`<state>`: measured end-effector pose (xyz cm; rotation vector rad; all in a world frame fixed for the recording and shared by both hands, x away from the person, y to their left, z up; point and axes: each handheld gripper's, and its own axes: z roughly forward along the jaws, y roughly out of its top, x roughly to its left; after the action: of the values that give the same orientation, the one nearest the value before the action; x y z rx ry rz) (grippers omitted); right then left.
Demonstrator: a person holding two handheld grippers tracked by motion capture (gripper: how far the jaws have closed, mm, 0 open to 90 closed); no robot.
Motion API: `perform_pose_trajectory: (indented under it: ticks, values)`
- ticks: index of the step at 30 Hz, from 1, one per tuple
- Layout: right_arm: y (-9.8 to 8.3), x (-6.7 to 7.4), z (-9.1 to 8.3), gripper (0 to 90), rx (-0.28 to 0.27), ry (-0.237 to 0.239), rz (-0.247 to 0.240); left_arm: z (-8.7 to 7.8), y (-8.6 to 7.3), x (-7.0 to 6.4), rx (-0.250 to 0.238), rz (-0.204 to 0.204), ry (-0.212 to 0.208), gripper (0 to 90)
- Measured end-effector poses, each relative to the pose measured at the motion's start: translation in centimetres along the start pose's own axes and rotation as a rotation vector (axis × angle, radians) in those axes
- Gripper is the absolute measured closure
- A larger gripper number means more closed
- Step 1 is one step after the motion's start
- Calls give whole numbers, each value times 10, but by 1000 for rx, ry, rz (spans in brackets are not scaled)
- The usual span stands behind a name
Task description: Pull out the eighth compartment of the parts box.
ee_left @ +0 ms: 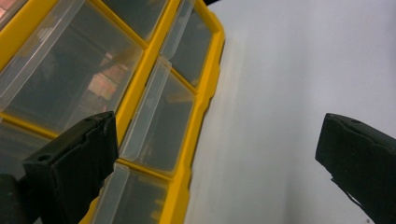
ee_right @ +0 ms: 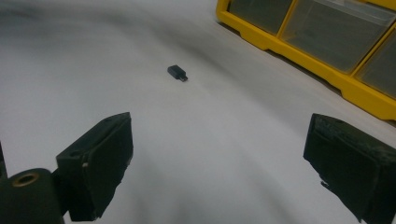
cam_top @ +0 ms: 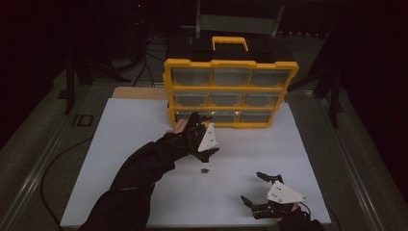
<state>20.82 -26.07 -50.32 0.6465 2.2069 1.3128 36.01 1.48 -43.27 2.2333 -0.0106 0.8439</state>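
Note:
A yellow organizer (cam_top: pixel 231 89) with clear drawers stands upright at the back of the white board. My left gripper (cam_top: pixel 206 134) is open, right in front of its bottom row. In the left gripper view the left gripper (ee_left: pixel 217 140) has its jaws wide apart and empty; one jaw overlaps a clear drawer (ee_left: pixel 159 126), the other is over the bare board. A small dark plug-like piece (cam_top: pixel 205 170) lies on the board, apart from both grippers. My right gripper (cam_top: pixel 252 187) is open near the front right. In the right gripper view the right gripper (ee_right: pixel 217 149) holds nothing, and the piece (ee_right: pixel 177 72) lies ahead of it.
The white board (cam_top: pixel 125 159) covers a grey table, with dark stands and cables behind. The organizer's yellow carry handle (cam_top: pixel 230 42) sticks up at the back. Its yellow base (ee_right: pixel 303 58) runs along the top right of the right gripper view. A cable (cam_top: pixel 53 163) curves along the board's left side.

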Motion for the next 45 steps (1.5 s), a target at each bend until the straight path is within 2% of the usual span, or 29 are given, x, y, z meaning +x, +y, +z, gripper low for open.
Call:
perform_pose_trajectory:
  ticks: [2,4,6,7,12,16,18,19,25,27,29,30,34,39,45]
  values:
    - [0,0,0,83,2,-1,1,3,-1,1,-2,-1,2,0]
    - [0,0,0,83,5,-2,5,7,-2,2,9,18,17,0]
    - [-1,0,0,83,7,-4,0,12,-4,1,18,57,54,0]
    - [-1,0,0,83,6,-3,-1,14,-6,2,21,68,55,0]
    - [-1,-1,1,83,8,-5,2,21,-10,8,18,70,75,22]
    - [-1,-1,1,83,10,-6,4,27,-12,10,31,92,89,53]
    - [-1,0,1,83,10,-5,5,29,-15,11,43,112,90,95]
    - [-1,0,1,83,10,-4,5,30,-16,12,64,141,95,120]
    - [-1,-1,1,83,10,-4,5,35,-23,14,76,182,106,249]
    - [-2,-1,1,83,9,-4,3,37,-25,16,82,175,111,281]
    - [-2,-1,1,83,11,-3,5,41,-26,16,86,165,129,283]
    - [-2,-1,1,83,12,-3,6,42,-26,17,97,174,138,283]
    - [-2,-1,1,83,13,-2,6,47,-28,19,112,164,149,284]
    - [-2,-1,1,83,11,-2,6,55,-27,19,136,179,181,329]
    - [-2,-1,2,83,13,1,6,62,-25,19,166,212,246,419]
